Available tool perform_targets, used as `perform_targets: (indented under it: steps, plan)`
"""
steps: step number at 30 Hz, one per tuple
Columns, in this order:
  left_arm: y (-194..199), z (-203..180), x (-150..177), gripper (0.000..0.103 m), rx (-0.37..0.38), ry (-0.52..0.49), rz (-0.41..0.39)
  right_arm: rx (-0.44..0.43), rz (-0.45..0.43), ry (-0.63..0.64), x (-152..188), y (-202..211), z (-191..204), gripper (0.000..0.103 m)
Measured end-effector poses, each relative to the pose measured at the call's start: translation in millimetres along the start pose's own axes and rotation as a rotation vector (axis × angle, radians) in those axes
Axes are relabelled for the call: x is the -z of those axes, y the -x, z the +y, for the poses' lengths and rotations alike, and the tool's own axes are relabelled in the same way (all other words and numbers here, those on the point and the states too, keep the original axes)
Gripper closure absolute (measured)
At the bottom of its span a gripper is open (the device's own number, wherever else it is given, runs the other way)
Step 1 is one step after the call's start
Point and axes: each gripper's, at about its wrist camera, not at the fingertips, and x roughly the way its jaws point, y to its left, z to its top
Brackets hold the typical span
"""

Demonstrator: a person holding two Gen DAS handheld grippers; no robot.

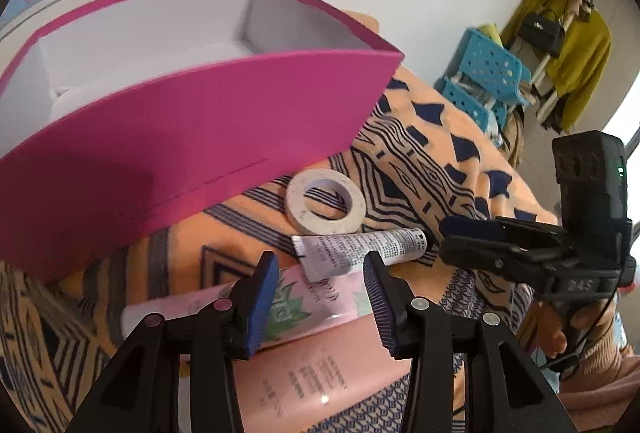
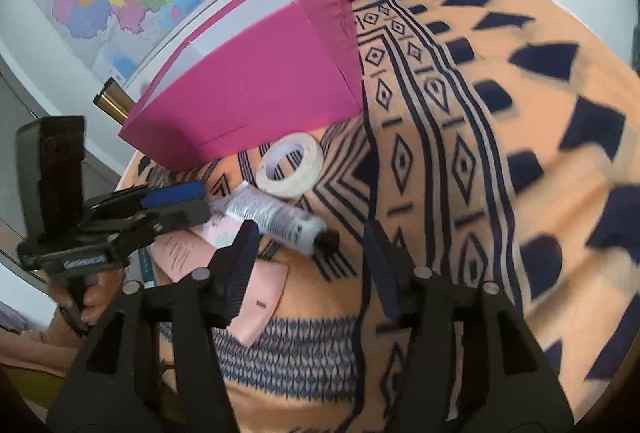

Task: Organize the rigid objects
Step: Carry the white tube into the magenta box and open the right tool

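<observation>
Left tongs (image 1: 320, 297) spread, straddling pink plastic tube (image 1: 304, 317); right tongs (image 2: 308, 265) spread, empty. Small white printed tube (image 1: 360, 247) overlaps the pink tube's far end, apparently touching; white tape roll (image 1: 326, 207) and open magenta cardboard box (image 1: 192, 141) lie beyond. Risk: lifting drags the white tube along.

Pink box (image 2: 256, 89), tape roll (image 2: 290, 167), white tube (image 2: 276, 219), patterned cloth (image 2: 480, 153)
</observation>
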Motion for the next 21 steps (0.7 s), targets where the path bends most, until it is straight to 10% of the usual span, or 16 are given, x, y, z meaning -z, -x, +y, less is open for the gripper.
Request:
perform_targets:
  steps: [7,11,21]
  plan:
    - [-15,0,-7,0.054,0.028,-0.001,0.047,-0.003,-0.007,0.008,6,-9,4,0.048]
    - [-15,-3,-6,0.053,0.007,0.006,0.049,0.015,-0.009,0.024,7,-17,9,0.069]
    - [-3,-4,-7,0.053,0.028,0.063,0.026,0.03,-0.056,0.032,-1,-7,15,0.07]
